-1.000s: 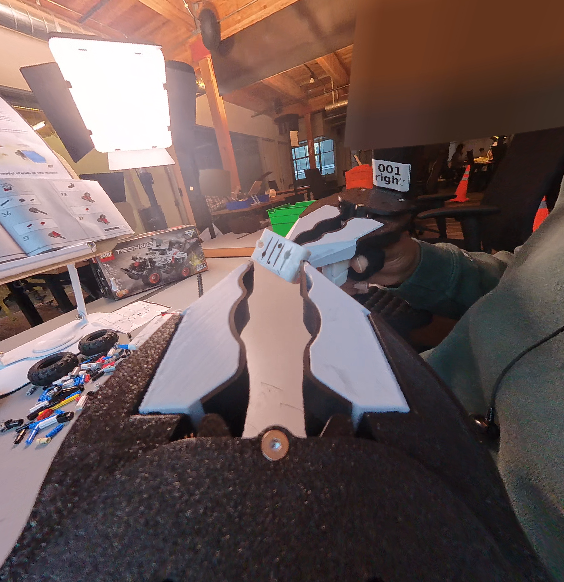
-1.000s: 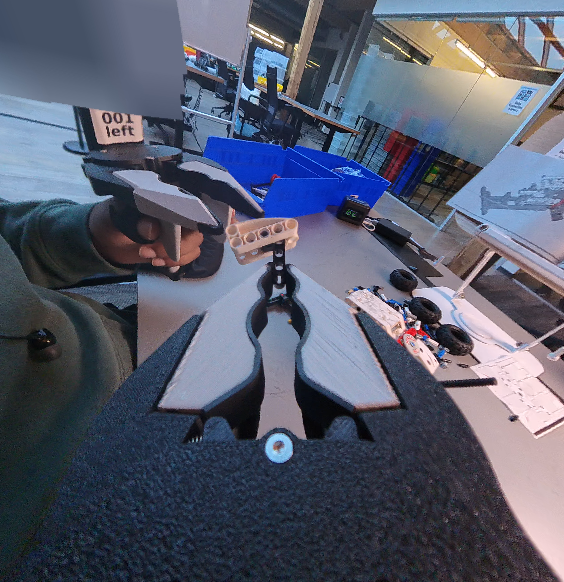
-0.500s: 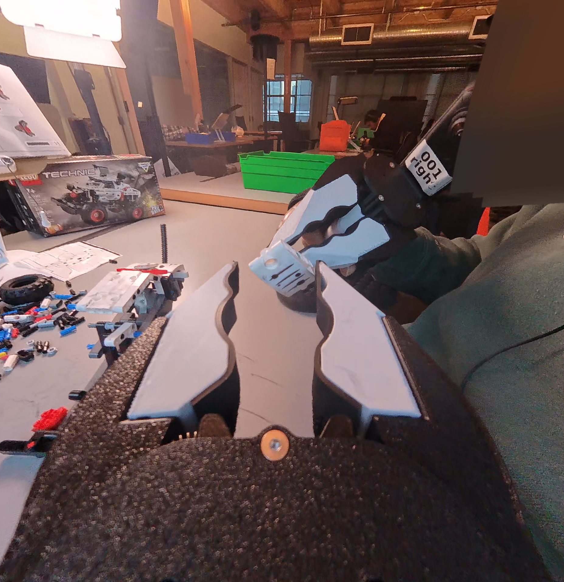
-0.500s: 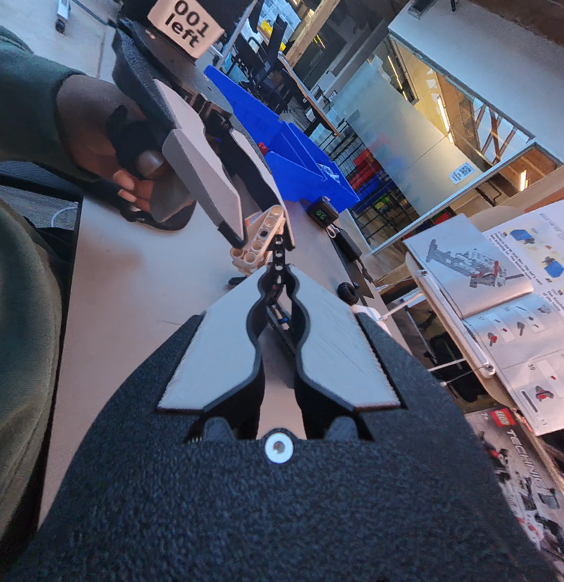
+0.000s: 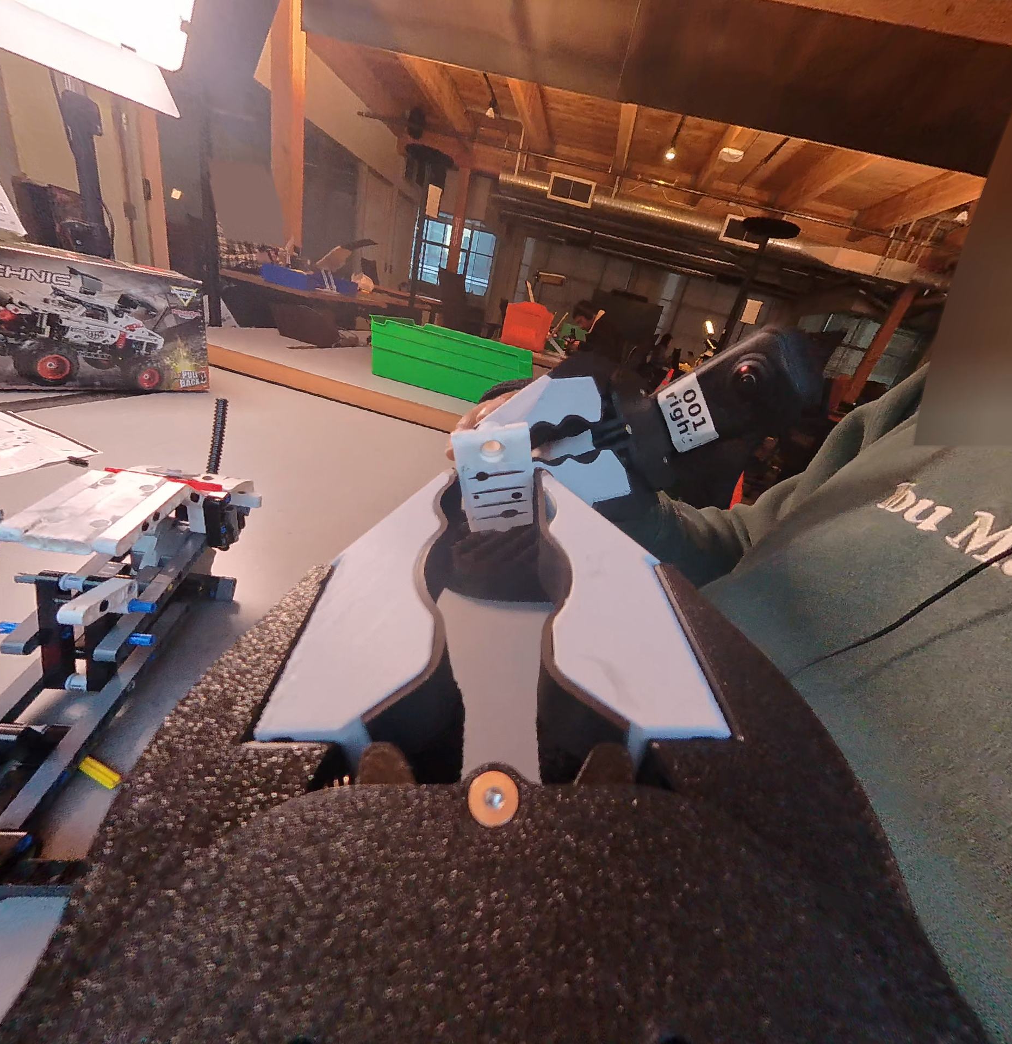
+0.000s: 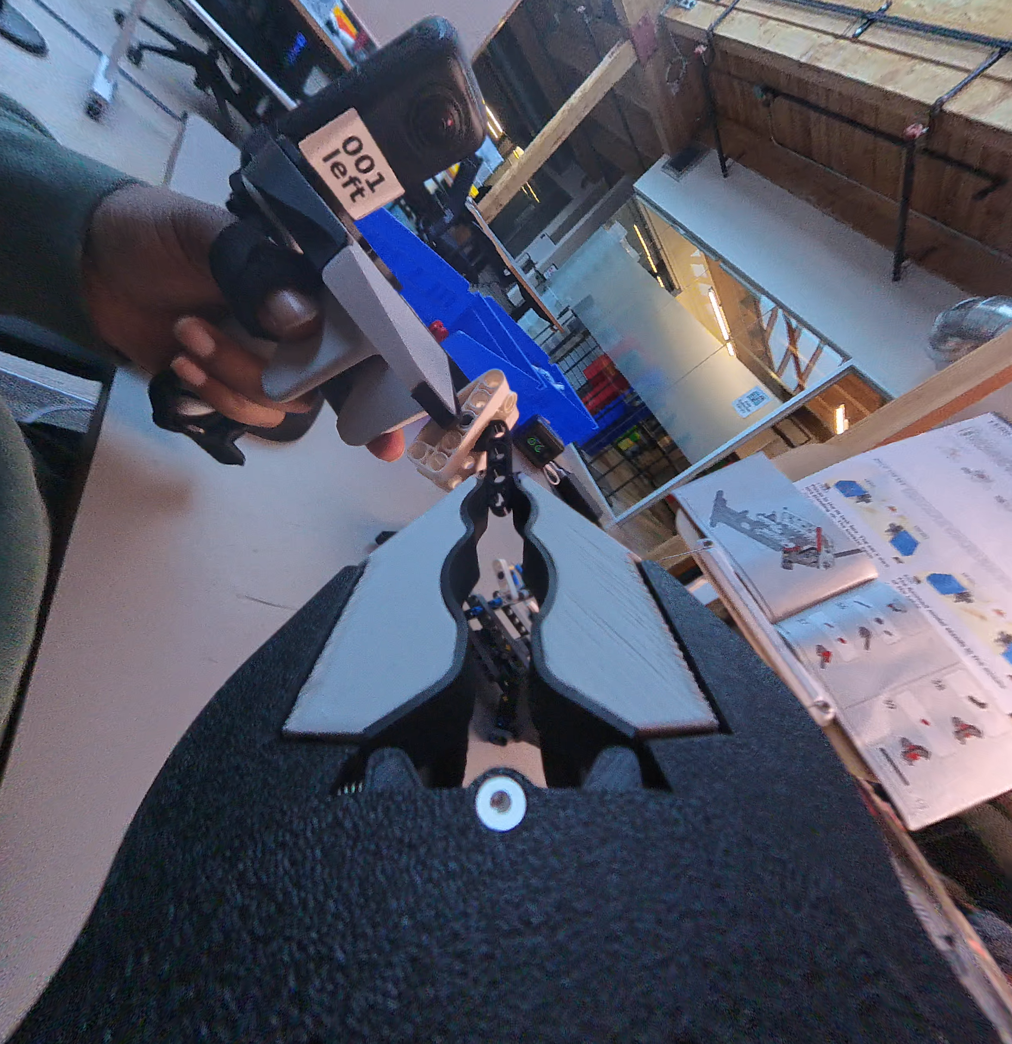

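Pinching a black beam upright, the right gripper is presenting its attached white block between the left gripper's closing jaws, beside the chassis.

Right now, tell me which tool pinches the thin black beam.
The right tool: its tips pinch the thin black beam. The left tool grips the white holed frame attached to it instead.
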### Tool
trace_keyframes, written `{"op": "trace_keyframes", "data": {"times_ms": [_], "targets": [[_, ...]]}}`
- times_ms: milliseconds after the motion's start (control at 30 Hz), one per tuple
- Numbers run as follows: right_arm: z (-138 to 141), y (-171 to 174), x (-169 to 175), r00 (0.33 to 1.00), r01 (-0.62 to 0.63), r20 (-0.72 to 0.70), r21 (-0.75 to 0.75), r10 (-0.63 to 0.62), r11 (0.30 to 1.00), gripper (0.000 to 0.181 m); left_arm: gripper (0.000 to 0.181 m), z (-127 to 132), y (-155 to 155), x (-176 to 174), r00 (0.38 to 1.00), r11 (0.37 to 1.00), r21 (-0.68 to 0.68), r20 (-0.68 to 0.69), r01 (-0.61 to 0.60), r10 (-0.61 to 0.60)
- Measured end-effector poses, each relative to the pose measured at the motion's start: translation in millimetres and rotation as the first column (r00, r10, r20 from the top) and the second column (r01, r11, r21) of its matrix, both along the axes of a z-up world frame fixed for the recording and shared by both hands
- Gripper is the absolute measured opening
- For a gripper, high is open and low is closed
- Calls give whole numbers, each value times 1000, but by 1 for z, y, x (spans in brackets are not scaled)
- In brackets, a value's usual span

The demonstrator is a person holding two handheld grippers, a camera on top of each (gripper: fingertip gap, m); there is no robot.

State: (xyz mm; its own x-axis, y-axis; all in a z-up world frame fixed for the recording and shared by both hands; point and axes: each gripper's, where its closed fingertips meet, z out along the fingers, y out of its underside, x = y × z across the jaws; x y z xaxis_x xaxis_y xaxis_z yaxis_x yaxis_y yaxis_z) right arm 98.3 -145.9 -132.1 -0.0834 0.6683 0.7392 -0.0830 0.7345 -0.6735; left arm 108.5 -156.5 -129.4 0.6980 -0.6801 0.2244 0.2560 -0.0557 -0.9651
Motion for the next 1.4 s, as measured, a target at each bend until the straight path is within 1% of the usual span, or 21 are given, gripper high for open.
{"op": "trace_keyframes", "data": {"times_ms": [167,267,367,400,433,500,567,600,633,700,767,800,867,933,967,1033,1133,1200,1267,1367,1400], "targets": [[1,1,-1,995,-79,46,-216,90,973,7,24,5,1,-1,997,998,50,-60,-44,47],[-1,0,0,985,-122,76,-343,157,931,8,24,5,1,-1,991,995,73,-103,-72,79],[-5,0,1,968,-163,94,-462,232,872,9,24,3,2,1,975,990,97,-184,-107,123],[-8,0,0,964,-160,111,-477,240,864,9,24,2,3,0,967,988,100,-213,-119,138],[-10,2,-2,969,-144,117,-458,220,877,9,24,1,4,-1,958,985,106,-242,-134,157],[-13,4,-7,982,-99,117,-365,151,926,9,24,-1,6,-4,929,977,124,-310,-173,203],[-13,4,-8,980,-111,111,-392,167,913,10,24,1,6,-6,901,968,146,-358,-203,243],[-14,7,-8,978,-111,117,-416,174,902,13,24,4,6,-10,885,959,165,-376,-229,275],[-14,11,-8,978,-105,117,-430,171,896,22,24,6,5,-15,871,952,184,-389,-247,301],[-11,15,-5,980,-101,112,-426,164,899,23,24,13,0,-21,874,948,208,-378,-242,306],[-3,12,-3,981,-119,90,-417,171,901,25,24,16,-4,-32,891,946,206,-332,-251,309],[0,10,-3,980,-126,89,-416,179,901,26,24,19,-7,-36,913,951,196,-287,-240,290],[5,3,-5,976,-143,92,-420,199,896,29,24,30,-16,-44,965,963,180,-129,-203,227],[13,-9,-11,970,-167,92,-431,227,887,38,25,43,-26,-54,988,977,158,84,-145,133],[17,-16,-14,968,-177,85,-430,235,885,40,24,49,-30,-60,977,980,159,192,-120,88],[26,-30,-23,969,-195,63,-400,239,895,43,24,55,-37,-69,929,984,171,369,-55,-12],[37,-46,-37,971,-212,37,-336,237,918,46,24,59,-44,-73,818,977,208,552,53,-162],[41,-50,-46,973,-209,33,-282,228,936,46,24,56,-42,-70,764,973,211,610,98,-209],[43,-53,-51,973,-219,27,-224,231,950,44,24,54,-39,-64,728,968,208,642,137,-241],[42,-51,-54,978,-206,21,-117,210,971,26,24,52,-37,-59,698,962,215,663,170,-271],[42,-50,-53,976,-214,21,-93,217,972,23,24,52,-37,-58,694,960,216,664,177,-278]]}}
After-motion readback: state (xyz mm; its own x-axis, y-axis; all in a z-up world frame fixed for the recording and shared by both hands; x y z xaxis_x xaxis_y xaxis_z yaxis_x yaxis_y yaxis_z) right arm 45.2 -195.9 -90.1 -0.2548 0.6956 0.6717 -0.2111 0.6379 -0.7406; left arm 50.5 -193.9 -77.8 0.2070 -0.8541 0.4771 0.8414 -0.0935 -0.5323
